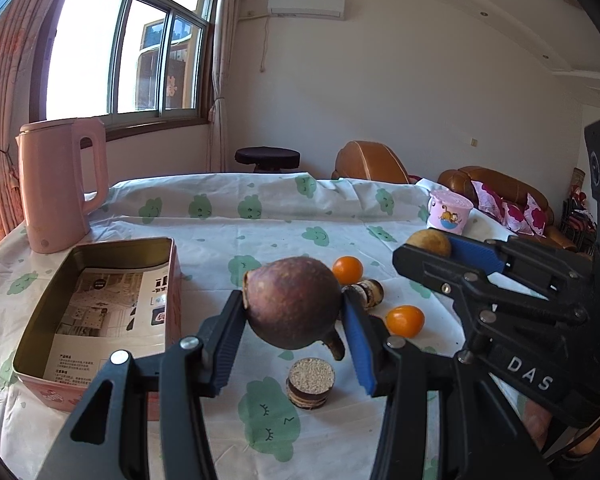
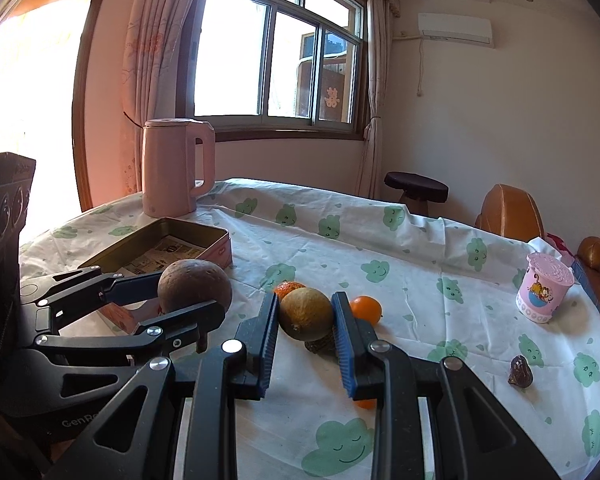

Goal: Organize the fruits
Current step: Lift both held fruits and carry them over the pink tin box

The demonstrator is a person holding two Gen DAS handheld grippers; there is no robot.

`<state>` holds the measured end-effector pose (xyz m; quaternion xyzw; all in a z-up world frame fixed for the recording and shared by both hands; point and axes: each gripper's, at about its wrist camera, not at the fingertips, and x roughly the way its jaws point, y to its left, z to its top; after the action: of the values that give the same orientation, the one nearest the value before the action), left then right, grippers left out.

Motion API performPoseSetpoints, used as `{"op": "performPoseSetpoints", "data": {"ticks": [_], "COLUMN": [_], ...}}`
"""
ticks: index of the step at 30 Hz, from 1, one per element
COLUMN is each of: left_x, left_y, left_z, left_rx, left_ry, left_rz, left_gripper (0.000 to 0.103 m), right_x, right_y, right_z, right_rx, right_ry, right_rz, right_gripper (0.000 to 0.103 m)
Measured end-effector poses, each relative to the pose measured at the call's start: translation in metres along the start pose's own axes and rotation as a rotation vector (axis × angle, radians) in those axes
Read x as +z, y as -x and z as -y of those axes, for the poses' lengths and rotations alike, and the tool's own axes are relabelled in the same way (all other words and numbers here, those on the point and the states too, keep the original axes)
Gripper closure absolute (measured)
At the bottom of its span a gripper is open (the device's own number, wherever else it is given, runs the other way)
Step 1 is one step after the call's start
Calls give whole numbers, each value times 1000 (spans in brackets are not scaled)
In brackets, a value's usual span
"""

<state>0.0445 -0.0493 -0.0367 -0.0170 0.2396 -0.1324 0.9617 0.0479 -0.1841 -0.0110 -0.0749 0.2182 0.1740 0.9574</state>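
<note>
My left gripper (image 1: 294, 312) is shut on a brown round fruit (image 1: 292, 306) and holds it above the table, just right of the open pink tin (image 1: 100, 300). My right gripper (image 2: 306, 320) is shut on a yellow-brown fruit (image 2: 306, 312), also lifted; it shows in the left wrist view (image 1: 430, 242). Two small oranges (image 1: 347, 269) (image 1: 405, 320) lie on the cloth behind the held fruits. The tin (image 2: 204, 236) holds only printed paper.
A pink kettle (image 1: 60, 184) stands at the back left by the window. A pink cartoon cup (image 2: 542, 292) stands at the right edge. Small round brown pieces (image 1: 311, 382) (image 1: 370, 290) and a dark lump (image 2: 520, 371) lie on the cloud-print tablecloth (image 1: 260, 216). Sofa beyond.
</note>
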Motion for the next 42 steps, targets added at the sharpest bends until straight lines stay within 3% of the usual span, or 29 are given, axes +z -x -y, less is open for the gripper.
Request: {"op": "performPoseSetpoints", "data": {"ticks": [42], "left_x": [6], "left_y": [-6], "left_z": [-110], "left_rx": [211], "left_ry": [81], "left_rz": [-20], "left_gripper": [53], "right_x": [64], "right_y": [-65], "right_z": [-85], "right_rx": [187], "right_ry": [108], "right_rz": [46], "right_gripper": [74]}}
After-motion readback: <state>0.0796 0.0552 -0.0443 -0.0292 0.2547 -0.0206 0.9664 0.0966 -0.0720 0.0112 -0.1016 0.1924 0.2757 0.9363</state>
